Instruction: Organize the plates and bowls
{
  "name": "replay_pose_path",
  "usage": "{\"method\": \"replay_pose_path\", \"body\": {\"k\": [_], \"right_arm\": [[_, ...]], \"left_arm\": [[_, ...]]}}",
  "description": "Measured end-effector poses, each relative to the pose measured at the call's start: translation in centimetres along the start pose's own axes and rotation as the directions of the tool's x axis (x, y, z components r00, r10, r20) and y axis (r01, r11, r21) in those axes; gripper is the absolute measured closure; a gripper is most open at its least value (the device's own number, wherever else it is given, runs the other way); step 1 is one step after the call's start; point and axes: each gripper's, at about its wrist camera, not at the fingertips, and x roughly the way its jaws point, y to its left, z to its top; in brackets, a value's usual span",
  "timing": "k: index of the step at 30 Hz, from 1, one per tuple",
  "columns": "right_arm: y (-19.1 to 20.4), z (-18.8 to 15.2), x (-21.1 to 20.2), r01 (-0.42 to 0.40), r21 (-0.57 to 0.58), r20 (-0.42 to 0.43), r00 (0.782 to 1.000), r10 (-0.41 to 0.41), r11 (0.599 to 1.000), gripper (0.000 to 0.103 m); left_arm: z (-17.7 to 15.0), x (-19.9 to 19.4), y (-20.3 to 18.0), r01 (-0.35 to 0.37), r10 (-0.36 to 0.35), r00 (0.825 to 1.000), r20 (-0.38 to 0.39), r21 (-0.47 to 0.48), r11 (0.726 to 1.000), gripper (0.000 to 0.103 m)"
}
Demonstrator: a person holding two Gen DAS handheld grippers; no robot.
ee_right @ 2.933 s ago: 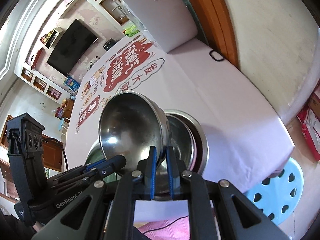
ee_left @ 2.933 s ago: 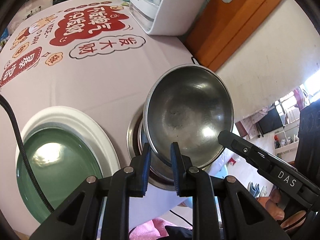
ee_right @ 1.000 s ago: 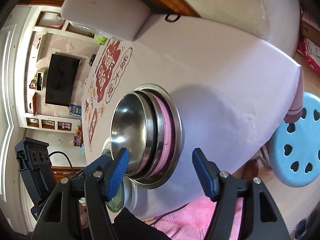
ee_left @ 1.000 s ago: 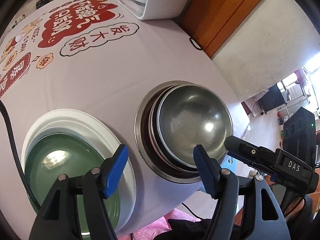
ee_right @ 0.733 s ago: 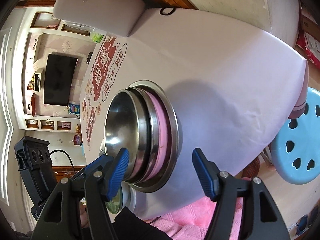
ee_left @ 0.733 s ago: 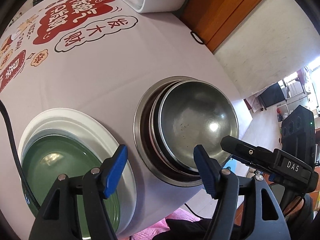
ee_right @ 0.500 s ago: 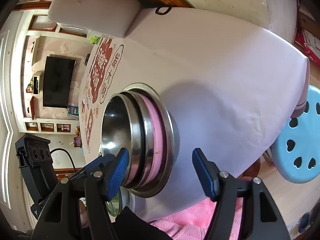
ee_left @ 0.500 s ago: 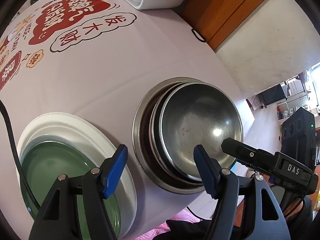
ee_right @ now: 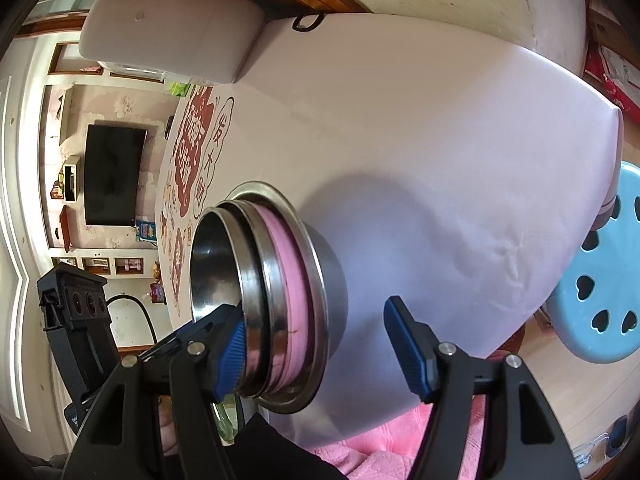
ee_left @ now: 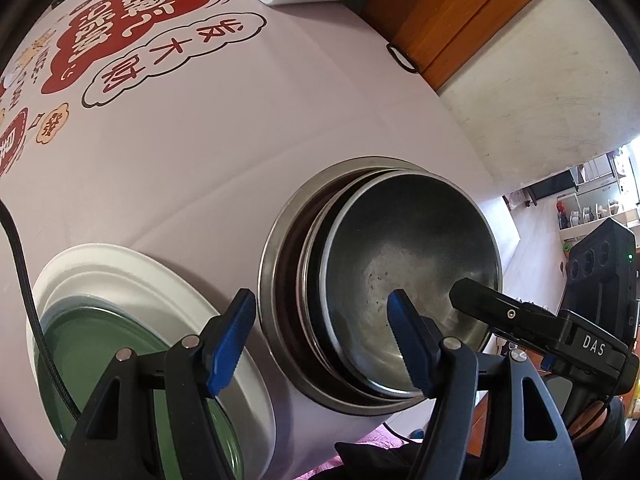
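I hold both grippers, left gripper [ee_left: 320,336] and right gripper [ee_right: 316,344], fingers spread wide and empty; bowl stack [ee_left: 400,272] sits nested on the surface [ee_left: 240,120], saving space.

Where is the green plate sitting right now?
In the left wrist view, the green plate lies inside the white plate, left of the nested steel bowls.

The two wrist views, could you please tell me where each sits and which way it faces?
Left wrist: above the table's near edge, facing the nested steel bowls and green plate; left hand-held gripper open.
Right wrist: low beside the bowls, facing across the tablecloth; right hand-held gripper open.
Shared: the bowls, and each shows the other gripper.
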Motion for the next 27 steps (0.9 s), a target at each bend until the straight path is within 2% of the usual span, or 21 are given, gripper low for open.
{"method": "replay_pose_path", "body": {"k": [6, 10, 13, 23, 27], "right_arm": [[-0.2, 0.3, 0.0, -0.003, 0.001, 0.004, 1.0, 0.003, 1.0, 0.043], [-0.4, 0.4, -0.1, -0.001, 0.002, 0.005, 1.0, 0.001, 1.0, 0.05], [-0.5, 0.4, -0.2, -0.01, 0.004, 0.005, 1.0, 0.01, 1.0, 0.051], [0.4, 0.5, -0.4, -0.043, -0.044, 0.014, 0.999, 0.044, 0.998, 0.071], [0.6, 0.7, -0.4, -0.035, -0.049, 0.012, 0.999, 0.036, 0.998, 0.071]], "left_arm": [[0.3, 0.9, -0.2, 0.002, -0.003, 1.0, -0.016, -0.013, 1.0, 0.038], [0.2, 1.3, -0.2, -0.005, 0.005, 1.0, -0.031, -0.02, 1.0, 0.047], [0.2, 1.5, -0.2, -0.003, 0.002, 0.999, -0.034, -0.032, 0.999, 0.047], [0.1, 1.3, -0.2, -0.011, 0.01, 1.0, -0.026, -0.047, 0.999, 0.049], [-0.1, 1.0, -0.2, -0.013, 0.012, 1.0, -0.025, -0.052, 0.999, 0.051]]}}
